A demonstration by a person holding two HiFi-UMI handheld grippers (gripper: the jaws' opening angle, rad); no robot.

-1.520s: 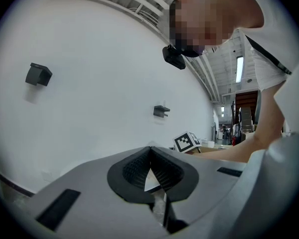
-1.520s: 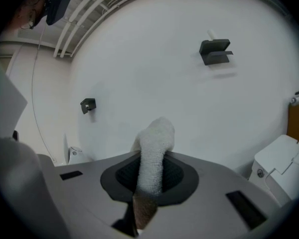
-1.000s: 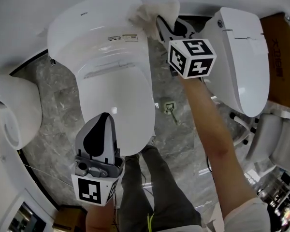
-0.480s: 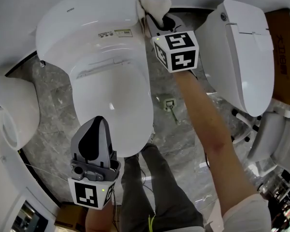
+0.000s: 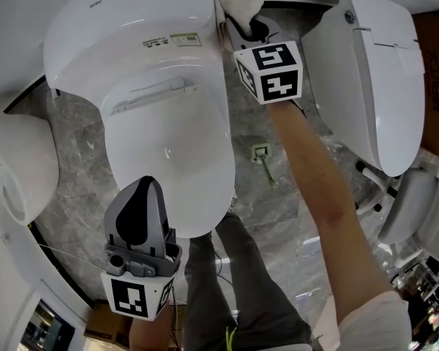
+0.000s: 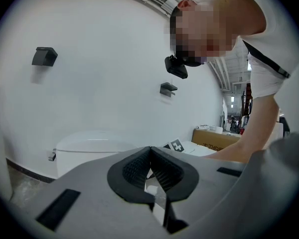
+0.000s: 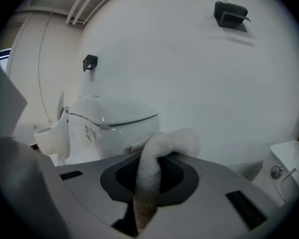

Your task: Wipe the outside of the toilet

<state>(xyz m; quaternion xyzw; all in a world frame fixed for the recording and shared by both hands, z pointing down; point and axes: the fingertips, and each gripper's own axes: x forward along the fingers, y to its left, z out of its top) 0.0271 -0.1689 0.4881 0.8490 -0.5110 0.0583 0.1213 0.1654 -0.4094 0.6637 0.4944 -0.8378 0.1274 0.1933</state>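
Note:
A white toilet [image 5: 154, 93] with its lid down fills the upper left of the head view; its tank end [image 7: 109, 121] shows in the right gripper view. My right gripper [image 5: 241, 20] is shut on a white cloth [image 5: 238, 4], held against the toilet's right rear side. The cloth [image 7: 157, 156] hangs folded between the jaws. My left gripper [image 5: 140, 199] hovers over the front tip of the lid, shut and empty; in the left gripper view [image 6: 150, 166] its pads meet.
A second white toilet [image 5: 373, 79] stands to the right, a narrow gap of marble floor [image 5: 263, 174] between the two. A urinal-like fixture [image 5: 14, 167] sits at the left. A floor outlet [image 5: 260, 152] lies in the gap. The white wall [image 7: 189, 73] is just behind.
My right gripper with the cloth slid off the tank's top corner and down along the toilet's right rear side. The left gripper barely moved.

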